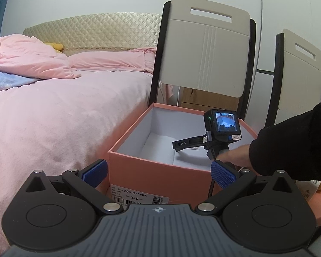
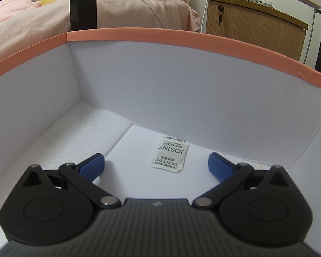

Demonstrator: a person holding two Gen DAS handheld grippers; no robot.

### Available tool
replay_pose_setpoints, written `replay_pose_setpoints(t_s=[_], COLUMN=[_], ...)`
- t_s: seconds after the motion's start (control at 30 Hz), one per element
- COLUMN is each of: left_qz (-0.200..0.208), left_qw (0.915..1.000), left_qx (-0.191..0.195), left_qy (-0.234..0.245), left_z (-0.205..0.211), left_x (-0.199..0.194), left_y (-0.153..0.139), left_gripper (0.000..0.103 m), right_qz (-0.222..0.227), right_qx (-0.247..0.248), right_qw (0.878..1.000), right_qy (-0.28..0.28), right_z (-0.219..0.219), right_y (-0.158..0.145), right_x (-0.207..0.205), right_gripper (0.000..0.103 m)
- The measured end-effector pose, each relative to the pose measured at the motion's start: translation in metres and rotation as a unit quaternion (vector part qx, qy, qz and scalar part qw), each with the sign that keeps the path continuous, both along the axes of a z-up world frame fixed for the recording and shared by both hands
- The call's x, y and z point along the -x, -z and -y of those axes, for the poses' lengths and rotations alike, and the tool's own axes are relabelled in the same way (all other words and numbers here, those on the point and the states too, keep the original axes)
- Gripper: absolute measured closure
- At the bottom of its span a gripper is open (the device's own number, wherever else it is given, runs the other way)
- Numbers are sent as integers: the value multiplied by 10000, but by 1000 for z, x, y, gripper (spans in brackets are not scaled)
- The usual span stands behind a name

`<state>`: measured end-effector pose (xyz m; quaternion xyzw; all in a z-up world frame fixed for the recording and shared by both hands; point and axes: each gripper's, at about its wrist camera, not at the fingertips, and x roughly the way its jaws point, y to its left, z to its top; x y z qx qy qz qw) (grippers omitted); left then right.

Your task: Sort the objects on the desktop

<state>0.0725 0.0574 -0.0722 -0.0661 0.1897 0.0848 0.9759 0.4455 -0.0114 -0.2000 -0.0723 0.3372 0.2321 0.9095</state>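
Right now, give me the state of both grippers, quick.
Left gripper: open, holding nothing, in front of the pink box.
Right gripper: open, holding nothing, inside the box above the desiccant packet.

Left view outside box (image 1: 160,171); right inside.

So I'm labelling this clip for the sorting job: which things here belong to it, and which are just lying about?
Belongs to the job:
- pink shoebox, open
- right hand-held gripper, open, inside the box
- left hand-held gripper, open, in front of the box

Just lying about:
- desiccant packet on the box floor
- bed
- two chairs
- wooden cabinet
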Motion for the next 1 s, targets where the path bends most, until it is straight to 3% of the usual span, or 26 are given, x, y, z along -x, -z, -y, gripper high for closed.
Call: replay_pose_setpoints(t_s=[0.67, 0.93, 1.0], left_qz=[-1, 13, 26], left_qw=[9998, 9998, 9997], left_qx=[170, 210, 217], left_qy=[58, 48, 51], left_z=[-6, -7, -8], left_x=[1, 2, 3], left_y=[-1, -1, -1], left_gripper=[0, 0, 0], right_qz=[-22, -781, -771], right_qx=[7, 462, 492], right_qw=[10000, 9958, 9956], right_qy=[0, 123, 203], right_z=[3, 3, 6], right_y=[-1, -17, -23], right_x=[-1, -5, 1], right_gripper=[0, 0, 0])
